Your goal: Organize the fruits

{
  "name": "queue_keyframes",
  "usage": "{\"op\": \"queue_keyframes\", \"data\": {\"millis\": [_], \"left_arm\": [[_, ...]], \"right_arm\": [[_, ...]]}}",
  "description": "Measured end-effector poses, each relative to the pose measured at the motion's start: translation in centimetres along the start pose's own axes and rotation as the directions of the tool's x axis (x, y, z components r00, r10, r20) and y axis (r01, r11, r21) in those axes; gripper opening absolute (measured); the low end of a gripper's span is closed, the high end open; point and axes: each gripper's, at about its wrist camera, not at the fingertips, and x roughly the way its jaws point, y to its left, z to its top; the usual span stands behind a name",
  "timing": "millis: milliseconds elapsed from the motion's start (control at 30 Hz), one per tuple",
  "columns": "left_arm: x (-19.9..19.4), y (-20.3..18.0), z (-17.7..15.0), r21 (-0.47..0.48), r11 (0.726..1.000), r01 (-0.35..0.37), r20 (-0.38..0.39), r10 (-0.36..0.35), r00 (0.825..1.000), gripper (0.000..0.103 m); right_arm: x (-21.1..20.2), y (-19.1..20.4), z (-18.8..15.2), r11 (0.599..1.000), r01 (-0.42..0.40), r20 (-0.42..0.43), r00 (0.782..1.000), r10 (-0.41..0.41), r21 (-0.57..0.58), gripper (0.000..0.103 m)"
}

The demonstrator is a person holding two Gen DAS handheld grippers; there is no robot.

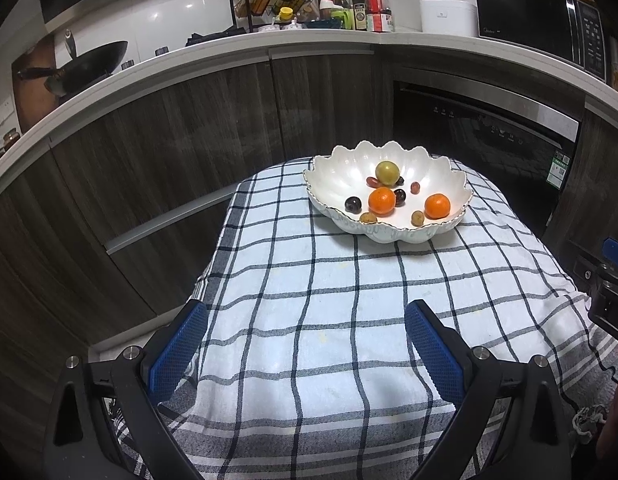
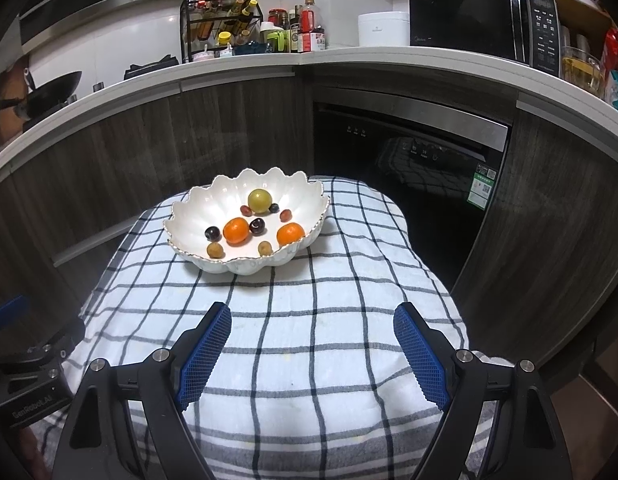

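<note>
A white scalloped bowl (image 1: 441,184) (image 2: 205,208) stands at the far end of a small table under a checked cloth (image 1: 329,320) (image 2: 309,340). In the bowl lie two oranges (image 1: 381,201) (image 2: 235,231), a yellow-green round fruit (image 1: 387,172) (image 2: 259,200), dark plums (image 1: 353,203) (image 2: 213,233) and several small brown and red fruits. My left gripper (image 1: 307,316) hovers open over the near cloth, nothing between its blue pads. My right gripper (image 2: 312,318) is open too, empty, well short of the bowl.
Dark wood cabinets and a built-in dishwasher (image 2: 409,152) stand right behind the table. The counter above carries a wok (image 1: 89,66), a spice rack (image 1: 273,0), bottles, a white pot and a microwave (image 2: 481,20). Each gripper's body shows at the edge of the other's view (image 1: 609,292) (image 2: 25,364).
</note>
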Motion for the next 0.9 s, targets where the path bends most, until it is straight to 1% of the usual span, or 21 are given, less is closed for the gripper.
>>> {"op": "queue_keyframes", "data": {"millis": [267, 900], "left_arm": [[-0.13, 0.00, 0.00, -0.004, 1.000, 0.000, 0.006, 0.000, 1.000, 0.101], [0.18, -0.32, -0.14, -0.005, 1.000, 0.013, -0.014, -0.014, 1.000, 0.101]], "right_arm": [[-0.09, -0.04, 0.01, 1.000, 0.000, 0.004, 1.000, 0.000, 0.003, 0.084], [-0.13, 0.00, 0.01, 1.000, -0.002, 0.001, 1.000, 0.002, 0.003, 0.084]]}}
